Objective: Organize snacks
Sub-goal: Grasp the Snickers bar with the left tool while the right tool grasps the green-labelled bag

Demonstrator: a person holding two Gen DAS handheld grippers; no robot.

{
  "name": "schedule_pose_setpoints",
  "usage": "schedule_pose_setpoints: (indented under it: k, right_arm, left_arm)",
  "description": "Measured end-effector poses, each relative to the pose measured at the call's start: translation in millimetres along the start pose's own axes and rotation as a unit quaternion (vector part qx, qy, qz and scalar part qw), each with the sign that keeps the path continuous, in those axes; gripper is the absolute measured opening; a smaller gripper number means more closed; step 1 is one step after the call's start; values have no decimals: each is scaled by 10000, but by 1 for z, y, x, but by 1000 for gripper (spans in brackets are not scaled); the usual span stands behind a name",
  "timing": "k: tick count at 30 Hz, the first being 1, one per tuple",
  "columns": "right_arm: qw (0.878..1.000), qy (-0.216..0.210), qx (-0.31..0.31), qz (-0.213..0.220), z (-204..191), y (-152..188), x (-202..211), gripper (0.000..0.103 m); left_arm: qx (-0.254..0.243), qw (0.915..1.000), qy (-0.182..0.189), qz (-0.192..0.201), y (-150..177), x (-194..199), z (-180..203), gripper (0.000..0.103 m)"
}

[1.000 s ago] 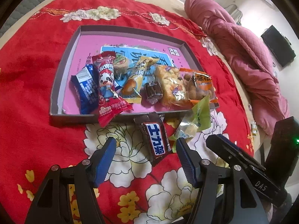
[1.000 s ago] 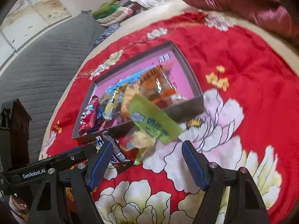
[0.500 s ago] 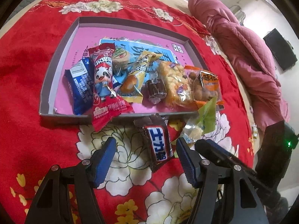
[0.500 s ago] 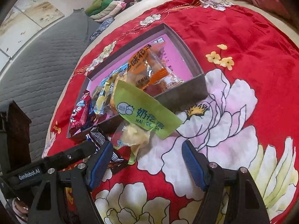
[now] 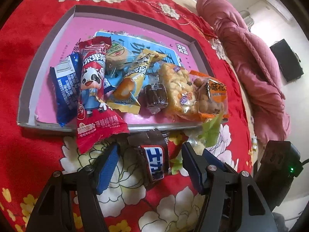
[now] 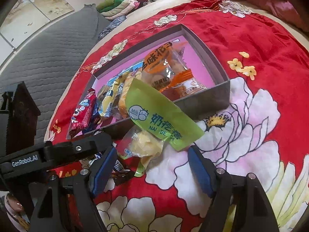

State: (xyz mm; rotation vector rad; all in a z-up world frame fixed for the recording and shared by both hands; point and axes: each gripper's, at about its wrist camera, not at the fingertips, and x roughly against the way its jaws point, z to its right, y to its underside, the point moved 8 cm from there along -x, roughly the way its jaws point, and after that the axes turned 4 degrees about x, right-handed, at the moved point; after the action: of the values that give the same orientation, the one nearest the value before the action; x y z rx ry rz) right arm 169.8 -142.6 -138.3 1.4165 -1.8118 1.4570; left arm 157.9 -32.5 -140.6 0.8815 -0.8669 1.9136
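Now the chocolate bar (image 5: 154, 162), in its dark wrapper with a blue and white label, lies on the red floral blanket (image 5: 29, 154) just outside the near wall of the snack box (image 5: 135, 128), and the left tongs (image 5: 149, 164) stand straddling it, both blue pads released and apart from the wrapper. Beside it the green milk-snack packet (image 6: 162, 119) leans with its upper end on the box wall and its clear lower end on the blanket; the right tongs (image 6: 152, 166) bracket that lower end, also released, pads not pressing.

Compared with a second ago, both tongs have sunk closer to their packets: the bar and the green packet fill more of each view and now sit between the pads rather than ahead of them. My reading is that two grasps are being lined up at once, so the last two loose snacks can join the rest.

Inside the box the pink floor (image 5: 81, 29) carries a row: a blue wrapper (image 5: 65, 89), a red lollipop bag (image 5: 94, 89) overhanging the near wall, a yellow packet (image 5: 131, 85), a puffed-rice bar (image 5: 179, 90) and an orange peanut bag (image 5: 210, 96).

The blanket covers a bed, with a pink quilt (image 5: 251, 58) bunched along one side and a grey quilted cover (image 6: 48, 48) on the other.
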Motion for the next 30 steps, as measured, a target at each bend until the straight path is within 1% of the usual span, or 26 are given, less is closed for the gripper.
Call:
schedule_pose_setpoints:
  k: [2, 3, 5, 6, 7, 8, 10, 15, 18, 21, 30]
  right_arm:
    - [10000, -26, 14, -5, 0, -2, -2, 75]
    - [10000, -36, 24, -7, -1, -2, -4, 75]
    - [10000, -42, 72, -5, -2, -4, -6, 74]
    - [10000, -36, 92, -7, -3, -4, -7, 72]
    - [9999, -32, 121, -16, -4, -4, -9, 71]
    - [9999, -32, 149, -20, -4, -5, -9, 69]
    - [9998, -10, 208, -42, -5, -5, -12, 65]
    - [9990, 10, 438, -116, -12, -3, -18, 49]
    - [9983, 19, 579, -91, -16, -2, -19, 47]
    - [9979, -17, 641, -8, -19, -4, -15, 39]
    - [9965, -1, 821, 155, -21, -4, 3, 38]
  left_arm:
    - [60, 10000, 24, -36, 0, -2, -2, 55]
    - [72, 10000, 19, -61, 0, -4, -3, 54]
    - [86, 9999, -5, -84, 0, -6, -5, 46]
    - [87, 9999, 10, -102, 1, -7, -5, 45]
    - [87, 9999, 45, -118, 1, -8, -4, 40]
    - [81, 9999, 77, -123, 1, -8, -3, 36]
    - [63, 9998, 119, -132, 1, -8, -2, 31]
    - [61, 9998, 149, -121, 2, -9, 1, 30]
    - [61, 9998, 181, -111, 3, -8, 1, 30]
    - [28, 9997, 242, -86, 4, -3, 1, 30]
    - [-104, 9994, 329, 53, 3, 16, 7, 29]
